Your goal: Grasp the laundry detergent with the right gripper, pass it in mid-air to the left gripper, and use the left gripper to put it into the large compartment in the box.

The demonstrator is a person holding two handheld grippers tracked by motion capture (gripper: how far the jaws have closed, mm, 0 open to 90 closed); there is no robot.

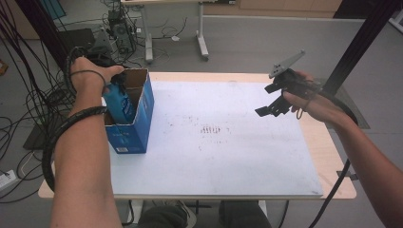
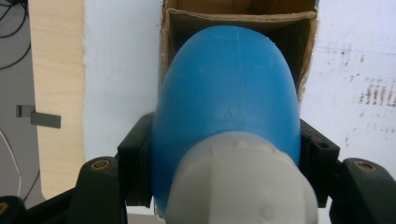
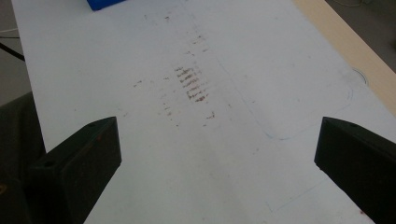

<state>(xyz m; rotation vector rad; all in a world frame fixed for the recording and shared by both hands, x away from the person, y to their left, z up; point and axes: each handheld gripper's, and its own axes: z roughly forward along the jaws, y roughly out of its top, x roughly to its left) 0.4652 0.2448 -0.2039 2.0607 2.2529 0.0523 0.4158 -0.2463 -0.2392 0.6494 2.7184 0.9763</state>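
The left gripper [image 2: 224,163] is clamping a smooth blue plastic bottle [image 2: 229,93], its rounded base entering the open cardboard box [image 1: 140,116] at the table's left edge.

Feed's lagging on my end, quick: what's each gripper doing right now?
Left gripper: shut on the blue bottle, over the open blue box.
Right gripper: open, holding nothing, above the white sheet.

Soft, even daylight throughout; close views slightly blurred, shadows faint
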